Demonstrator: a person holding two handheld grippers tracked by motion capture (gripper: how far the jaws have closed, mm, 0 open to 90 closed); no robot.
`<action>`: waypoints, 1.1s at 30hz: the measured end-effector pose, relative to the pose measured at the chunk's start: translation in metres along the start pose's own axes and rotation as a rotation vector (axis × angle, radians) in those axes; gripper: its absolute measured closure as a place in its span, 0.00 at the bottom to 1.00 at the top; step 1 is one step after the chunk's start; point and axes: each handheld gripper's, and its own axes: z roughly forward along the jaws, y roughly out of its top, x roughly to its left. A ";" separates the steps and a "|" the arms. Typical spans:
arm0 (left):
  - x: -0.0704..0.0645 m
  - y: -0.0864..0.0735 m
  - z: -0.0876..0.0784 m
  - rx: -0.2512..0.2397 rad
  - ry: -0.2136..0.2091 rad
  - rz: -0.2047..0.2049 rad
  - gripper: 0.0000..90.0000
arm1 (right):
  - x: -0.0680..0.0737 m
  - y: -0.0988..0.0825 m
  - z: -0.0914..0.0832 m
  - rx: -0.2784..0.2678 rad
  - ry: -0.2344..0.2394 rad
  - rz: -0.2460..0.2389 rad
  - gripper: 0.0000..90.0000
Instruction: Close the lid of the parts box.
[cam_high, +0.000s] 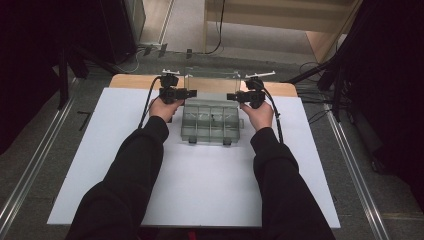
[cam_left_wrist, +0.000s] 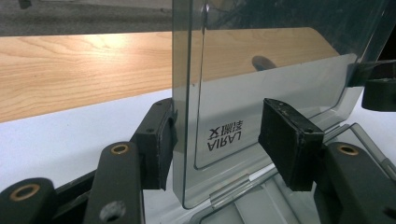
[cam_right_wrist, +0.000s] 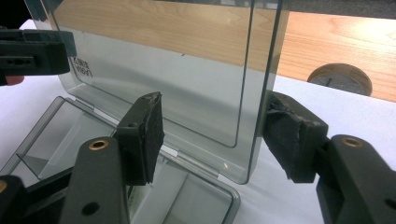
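Left gripper jaws are standing open astride the left edge of the raised lid, one pad touching or nearly touching, the other well clear. Right gripper jaws are likewise straddling the right edge, not clamping. The gripper views are showing mirrored lettering on the lid; the high view is showing the clear divided box sitting mid-worktop, bare white room all round.

A white board covers a wooden table. Grey floor surrounds it, metal rails at both sides, black curtains in the upper corners.
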 end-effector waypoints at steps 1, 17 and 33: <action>0.000 0.000 -0.001 0.001 0.002 0.000 0.52 | 0.000 0.000 -0.001 -0.001 0.000 -0.004 0.46; -0.003 0.001 -0.011 0.015 0.019 0.083 0.65 | 0.001 -0.005 -0.009 -0.028 0.004 -0.020 0.55; -0.005 0.004 -0.018 0.003 -0.014 0.108 0.62 | 0.005 0.001 -0.019 -0.064 0.006 -0.057 0.59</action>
